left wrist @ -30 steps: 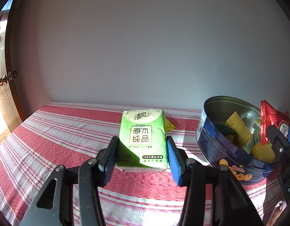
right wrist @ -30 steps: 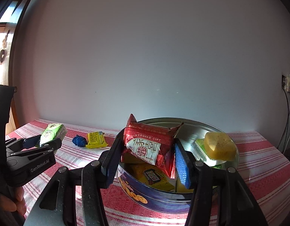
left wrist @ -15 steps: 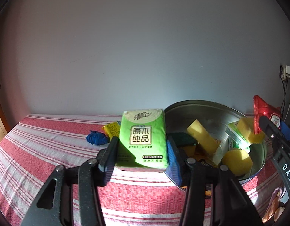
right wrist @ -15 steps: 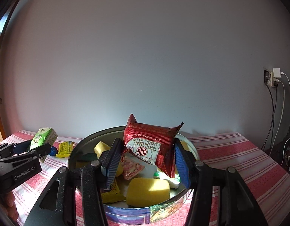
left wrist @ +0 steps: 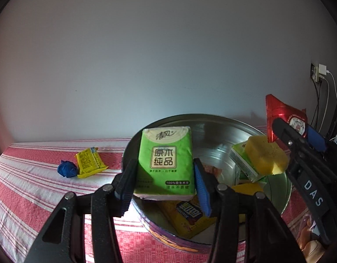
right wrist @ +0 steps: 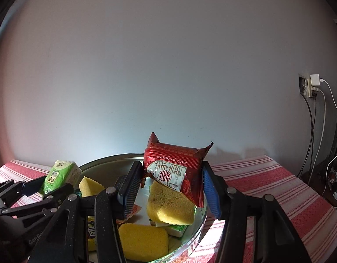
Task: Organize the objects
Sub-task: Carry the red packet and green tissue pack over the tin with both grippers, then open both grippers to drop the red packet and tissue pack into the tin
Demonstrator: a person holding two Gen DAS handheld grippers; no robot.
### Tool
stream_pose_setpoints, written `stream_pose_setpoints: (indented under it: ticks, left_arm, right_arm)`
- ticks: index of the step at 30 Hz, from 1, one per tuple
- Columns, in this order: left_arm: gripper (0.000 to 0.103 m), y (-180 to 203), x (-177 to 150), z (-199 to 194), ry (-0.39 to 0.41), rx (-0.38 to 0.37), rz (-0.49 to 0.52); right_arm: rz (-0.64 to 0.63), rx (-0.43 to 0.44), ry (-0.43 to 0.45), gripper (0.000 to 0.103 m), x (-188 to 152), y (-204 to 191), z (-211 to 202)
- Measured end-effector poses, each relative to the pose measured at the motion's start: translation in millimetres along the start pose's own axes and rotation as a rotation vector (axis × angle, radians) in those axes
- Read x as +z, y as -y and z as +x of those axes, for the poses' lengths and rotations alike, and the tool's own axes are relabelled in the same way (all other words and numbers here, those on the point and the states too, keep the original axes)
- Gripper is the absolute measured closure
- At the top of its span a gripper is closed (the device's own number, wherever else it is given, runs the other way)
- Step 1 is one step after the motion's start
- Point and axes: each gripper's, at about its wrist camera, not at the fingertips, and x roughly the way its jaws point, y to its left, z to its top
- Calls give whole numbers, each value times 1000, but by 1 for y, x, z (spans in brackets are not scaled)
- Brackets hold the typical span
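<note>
Left gripper (left wrist: pixel 165 188) clamps the tissue pack (left wrist: pixel 166 162) over the tin (left wrist: pixel 284 192); right gripper (right wrist: pixel 170 189) clamps the red packet (right wrist: pixel 175 171) there too. Dropping both risks collision or spillover from the crowded tin.

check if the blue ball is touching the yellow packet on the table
Touching: the left wrist view shows the blue ball pressed against the yellow packet, no gap.

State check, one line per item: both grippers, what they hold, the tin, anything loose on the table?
left gripper: shut on green tissue pack
green tissue pack: held upright above the tin
right gripper: shut on red snack packet
red snack packet: held above the tin
round tin: open, partly filled
yellow sponge: lying in tin
yellow sachet: on tablecloth, outside tin
blue ball: on tablecloth, touching the sachet
</note>
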Motion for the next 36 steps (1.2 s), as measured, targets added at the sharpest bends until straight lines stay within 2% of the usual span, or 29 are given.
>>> stream_pose_setpoints:
  ticks: [12,15,16,20,31,32,33,34,35,36]
  left_arm:
    - [54,22,-3,28,-54,17,36]
    - [54,24,-3,34,-69,28,32]
    - [54,24,-4,36,-75,31,29]
    - [54,25,-8,44,-98,37,26]
    - [53,37,-8,60,-93,77,36]
    - [51,39,-8,60,-89,80,33]
    - [39,40,-9,58,-83,81,29]
    - [31,40,-9,56,-74,82,26]
    - [16,41,-9,51,-56,82,26]
    - [4,43,-8,48,-44,87,28]
  right_arm:
    - [-6,40,-93,47,-8,-7,24]
    - [-7,47,-115,47,-4,4,35]
    - [-9,45,-121,47,5,20,41]
    - [-22,50,-132,47,5,21,44]
    - [-34,90,-140,44,16,31,38]
    - [-34,98,-141,39,16,31,38]
    - [-33,104,-139,29,16,34,39]
    - [-33,107,-130,25,15,34,38]
    - [-34,105,-114,19,16,35,35]
    - [-37,106,-94,18,17,33,26]
